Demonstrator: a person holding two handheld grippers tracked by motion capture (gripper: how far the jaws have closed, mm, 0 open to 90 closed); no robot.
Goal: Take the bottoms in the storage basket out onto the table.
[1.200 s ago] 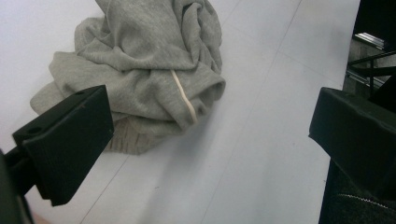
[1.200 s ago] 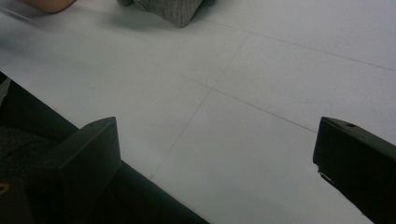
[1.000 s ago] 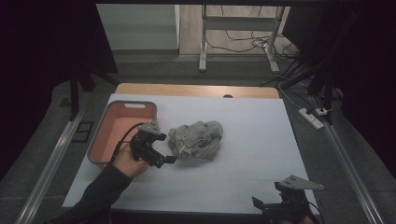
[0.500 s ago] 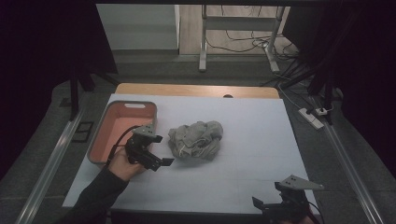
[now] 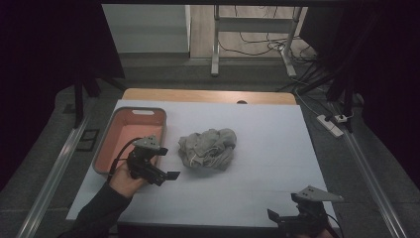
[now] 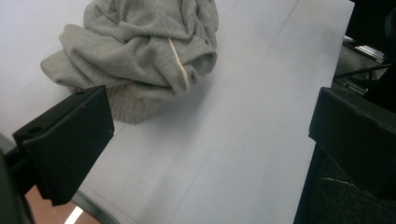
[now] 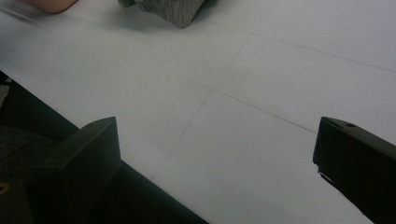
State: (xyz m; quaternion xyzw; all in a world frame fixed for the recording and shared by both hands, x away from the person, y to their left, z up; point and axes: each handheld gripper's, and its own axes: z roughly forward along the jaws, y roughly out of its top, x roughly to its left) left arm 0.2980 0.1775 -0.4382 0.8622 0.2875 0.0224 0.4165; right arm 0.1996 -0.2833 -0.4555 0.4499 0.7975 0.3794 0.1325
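- Left tool [image 5: 166, 174]: jaws spread wide, nothing between them; held just left of the grey garment [image 5: 207, 148], not touching it.
- Grey garment: crumpled in a heap near the middle of the white worktop [image 5: 267, 144], just right of the pink basket [image 5: 130, 134].
- Right tool [image 5: 287, 218]: jaws spread, empty, at the near right worktop edge, well apart from the garment.

1. The crumpled garment [image 5: 208, 149] was grey, with a thin pale stripe and a ribbed hem.
2. The bin [image 5: 130, 136] at nine o'clock was salmon-pink.
3. The table [image 5: 277, 148] was white; both grippers were black.
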